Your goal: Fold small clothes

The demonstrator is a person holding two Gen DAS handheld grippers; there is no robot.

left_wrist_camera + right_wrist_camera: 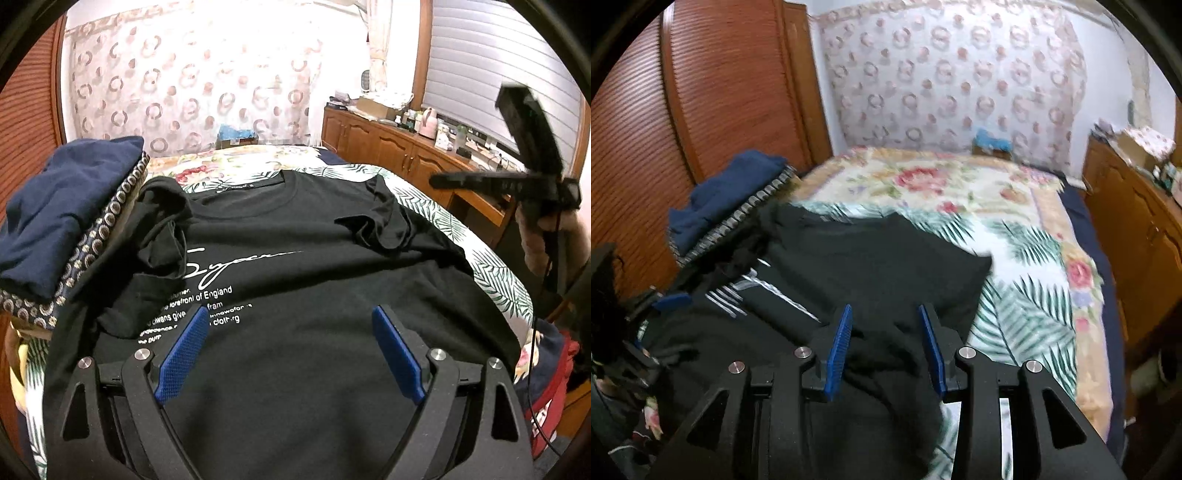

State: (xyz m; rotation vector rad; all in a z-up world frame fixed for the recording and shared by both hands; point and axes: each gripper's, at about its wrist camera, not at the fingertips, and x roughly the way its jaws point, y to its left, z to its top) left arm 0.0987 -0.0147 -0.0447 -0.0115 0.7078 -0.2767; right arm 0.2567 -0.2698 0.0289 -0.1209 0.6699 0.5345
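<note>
T-shirt (295, 236), black with white print, is lying spread on the bed (1015, 236), both sleeves folded inward. The left gripper (291, 321) is hanging over its lower half, jaws spread wide and holding nothing. The right gripper (884, 317) is hovering at the shirt's right edge, jaws parted, gripping nothing. Bare bedspread is lying open beyond the collar. Folded clothes (62, 214) are crowding the left sleeve. Motion is blurring the right view.

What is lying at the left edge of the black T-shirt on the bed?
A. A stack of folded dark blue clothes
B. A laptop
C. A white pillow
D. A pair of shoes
A: folded dark blue clothes sit piled at the left edge of the black T-shirt on the bed.
</note>
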